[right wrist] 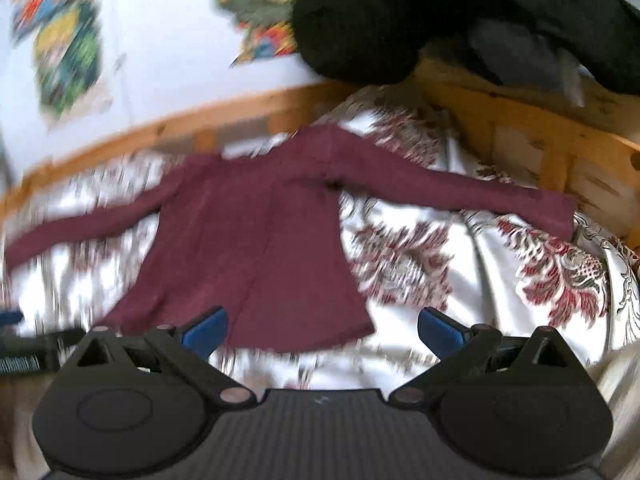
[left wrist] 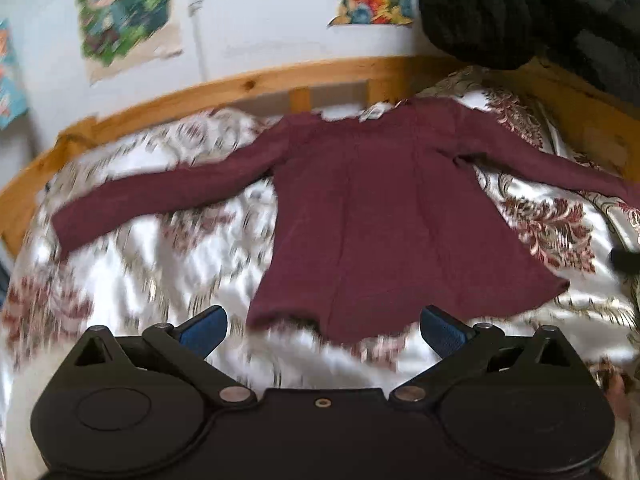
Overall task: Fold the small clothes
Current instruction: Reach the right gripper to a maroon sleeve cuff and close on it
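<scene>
Both your grippers, left gripper (left wrist: 323,330) and right gripper (right wrist: 322,330), hover spread apart and empty below the maroon top (left wrist: 384,216), laid flat mid-frame for folding.

text: none legible | neck tag (left wrist: 370,113) of maroon top (left wrist: 384,216): blurred | wall pictures (left wrist: 124,12): no readable words

Both wrist views face the wall, sharing the maroon top (left wrist: 360,208)
</scene>
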Available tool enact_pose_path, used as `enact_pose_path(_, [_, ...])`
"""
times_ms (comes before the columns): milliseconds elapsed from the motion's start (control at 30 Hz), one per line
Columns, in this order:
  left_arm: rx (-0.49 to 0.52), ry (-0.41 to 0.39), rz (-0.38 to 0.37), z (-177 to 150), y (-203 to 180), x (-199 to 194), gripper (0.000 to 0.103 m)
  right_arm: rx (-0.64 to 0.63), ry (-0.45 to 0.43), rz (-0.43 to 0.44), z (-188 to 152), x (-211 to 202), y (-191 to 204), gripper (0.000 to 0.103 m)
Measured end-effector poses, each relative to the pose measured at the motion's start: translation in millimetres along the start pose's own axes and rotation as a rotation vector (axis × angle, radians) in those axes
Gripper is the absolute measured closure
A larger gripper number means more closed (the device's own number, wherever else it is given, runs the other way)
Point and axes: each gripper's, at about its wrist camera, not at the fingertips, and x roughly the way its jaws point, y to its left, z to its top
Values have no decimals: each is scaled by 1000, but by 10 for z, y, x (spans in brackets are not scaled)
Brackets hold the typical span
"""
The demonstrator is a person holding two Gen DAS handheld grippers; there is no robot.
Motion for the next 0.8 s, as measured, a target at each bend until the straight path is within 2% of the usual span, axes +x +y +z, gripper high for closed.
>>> enact_pose_path(100, [64, -29, 0, 268, -89, 184, 1, 159, -44, -42, 281, 90, -375, 0])
enact_pose_path(267, [121, 37, -46, 691, -219, 697, 1, 400, -123, -122, 599, 347, -1075, 0])
enact_pose_path(333, [124, 37, -48, 841, -273, 927, 1, 483, -160, -158, 684, 467, -1342, 0])
enact_pose_path(400, [139, -13, -37, 943, -326, 1144, 1, 545, -190, -212, 758, 614, -1563, 0])
enact_pose_path(467, [147, -97, 25, 1013, -389, 1370, 1, 596, -202, -269, 820, 802, -1758, 0])
enact_pose_path(533, [158, -175, 91, 1017, -448, 1562, 1, 642, -178, -290, 861, 1012, -1913, 0])
enact_pose_path(600, [185, -210, 123, 975, -487, 1715, 1, 743, -99, -284, 890, 1235, -2115, 0])
enact_pose_path(667, [204, -203, 123, 894, -498, 1832, 1, 852, -31, -296, 869, 1435, -2308, 0])
enact_pose_path(800, [185, -127, 56, 841, -440, 1917, 1, 895, -78, -411, 805, 1608, -2411, 0])
